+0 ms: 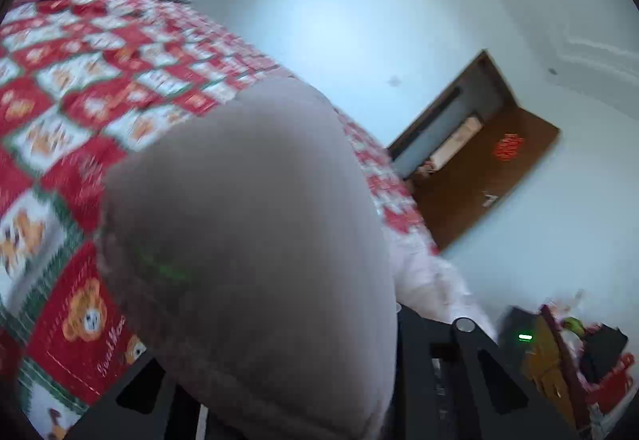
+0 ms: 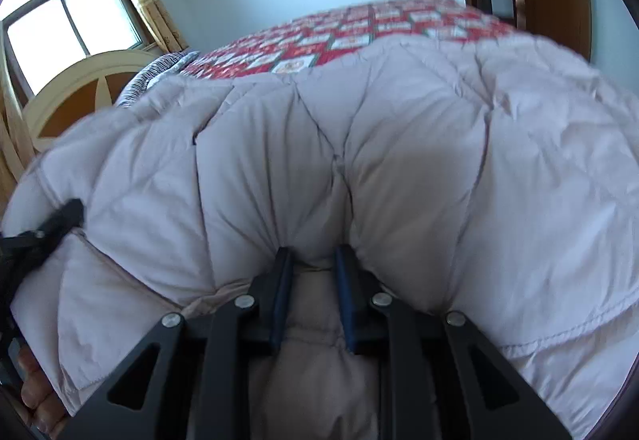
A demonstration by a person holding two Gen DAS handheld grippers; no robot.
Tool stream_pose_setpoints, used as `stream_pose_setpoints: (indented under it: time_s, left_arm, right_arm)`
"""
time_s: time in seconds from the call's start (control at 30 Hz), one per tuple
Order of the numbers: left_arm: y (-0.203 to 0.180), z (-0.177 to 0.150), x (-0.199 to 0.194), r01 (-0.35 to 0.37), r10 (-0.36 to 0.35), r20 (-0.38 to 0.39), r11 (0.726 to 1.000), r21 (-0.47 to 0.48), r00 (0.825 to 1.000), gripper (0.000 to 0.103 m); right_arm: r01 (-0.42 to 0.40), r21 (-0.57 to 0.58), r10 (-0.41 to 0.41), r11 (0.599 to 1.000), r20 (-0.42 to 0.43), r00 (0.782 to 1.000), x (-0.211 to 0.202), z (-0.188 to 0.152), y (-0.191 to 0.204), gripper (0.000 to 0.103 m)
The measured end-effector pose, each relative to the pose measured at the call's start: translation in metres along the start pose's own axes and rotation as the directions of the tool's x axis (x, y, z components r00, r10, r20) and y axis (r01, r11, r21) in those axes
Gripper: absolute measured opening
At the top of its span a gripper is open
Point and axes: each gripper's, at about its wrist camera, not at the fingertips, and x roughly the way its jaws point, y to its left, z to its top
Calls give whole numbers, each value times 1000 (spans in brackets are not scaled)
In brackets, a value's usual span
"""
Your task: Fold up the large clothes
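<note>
A pale grey-pink quilted down coat point(image 2: 419, 144) lies in a puffy heap on the bed. My right gripper point(image 2: 313, 254) is shut on a thick fold of the coat, which bulges between and around the blue-padded fingers point(image 2: 281, 280). My left gripper shows at the left edge of the right wrist view point(image 2: 48, 228), black, pressed into the coat's edge. In the left wrist view the coat point(image 1: 255, 240) bulges over the fingers and hides them; only the black gripper frame point(image 1: 467, 368) shows. The view is blurred.
The bed has a red, white and green bear-print quilt point(image 1: 80, 112). A cream and brown headboard point(image 2: 80, 80) and a window point(image 2: 68, 20) stand at the left. A brown door point(image 1: 491, 176) is open in the white wall. Cluttered furniture point(image 1: 579, 360) stands beside the bed.
</note>
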Motion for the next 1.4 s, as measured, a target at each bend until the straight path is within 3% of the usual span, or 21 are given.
stream_pose_setpoints:
  time_s: [0.07, 0.17, 0.23, 0.27, 0.33, 0.4, 0.5, 0.53, 0.6, 0.73, 0.87, 1.0, 1.03, 1.1, 1.13, 1.17, 1.27, 1.33, 1.4]
  left_arm:
    - [-17, 10, -14, 16, -17, 14, 998, 64, 1000, 20]
    - [-44, 23, -39, -3, -5, 44, 982, 190, 999, 20]
    - [-63, 27, -57, -49, 30, 71, 957, 285, 997, 20]
    - [-70, 26, -60, -70, 48, 79, 945, 319, 996, 20]
    - [-91, 20, -67, -159, 118, 121, 889, 430, 986, 21]
    - [-107, 13, -71, -204, 146, 152, 841, 501, 978, 21]
    - [-130, -1, -67, -196, 131, 153, 797, 571, 979, 21]
    - [-140, -9, -61, -199, 134, 152, 769, 608, 979, 21]
    - [-159, -31, -46, -209, 141, 155, 702, 681, 978, 21]
    - [-193, -84, -19, -214, 143, 161, 555, 804, 977, 21]
    - [-214, -155, 20, -200, 166, 152, 331, 922, 974, 22]
    - [-219, -226, 51, -185, 169, 163, 124, 975, 972, 25]
    - [-219, -238, 56, -182, 160, 166, 91, 979, 973, 25]
    - [-217, -252, 62, -174, 146, 163, 69, 982, 976, 25]
    - [-217, -256, 66, -164, 138, 154, 70, 984, 978, 25]
    - [-216, -258, 68, -158, 133, 148, 71, 985, 980, 25]
    - [-213, -262, 73, -143, 128, 133, 70, 987, 983, 25]
    - [-213, -261, 74, -135, 128, 124, 79, 988, 984, 25]
    - [-211, -260, 74, -130, 125, 119, 86, 988, 985, 25]
  right_arm:
    - [-75, 55, 77, 996, -38, 996, 1, -2, 8, 27]
    - [-222, 123, 234, 967, -90, 968, 11, -14, 35, 28]
    - [-329, 154, 348, 932, -124, 929, 22, -24, 60, 28]
    - [-398, 176, 424, 900, -148, 894, 29, -29, 73, 27]
    - [-465, 197, 498, 863, -178, 849, 32, -33, 88, 26]
    - [-466, 178, 494, 866, -168, 853, 20, -32, 89, 26]
    - [-487, 175, 506, 856, -89, 858, -20, -27, 59, 27]
    - [-471, 173, 486, 865, -54, 872, -38, -25, 39, 27]
    - [-416, 178, 423, 892, 2, 906, -69, -24, 3, 27]
    - [-325, 233, 307, 916, 113, 945, -122, -30, -68, 27]
    - [-167, 249, 125, 954, 176, 976, -157, -40, -120, 27]
    - [-85, 267, 27, 960, 216, 976, -176, -46, -155, 28]
    - [-95, 275, 30, 957, 233, 972, -180, -46, -163, 31]
    - [-124, 284, 52, 951, 249, 967, -179, -35, -163, 48]
    - [-150, 285, 75, 947, 256, 964, -180, -30, -165, 61]
    - [-169, 279, 95, 945, 262, 960, -182, -28, -165, 63]
    - [-210, 208, 156, 955, 249, 956, -174, -6, -155, 63]
    - [-189, 126, 161, 974, 202, 966, -156, 9, -138, 61]
    - [-147, 53, 141, 988, 112, 984, -136, 9, -124, 37]
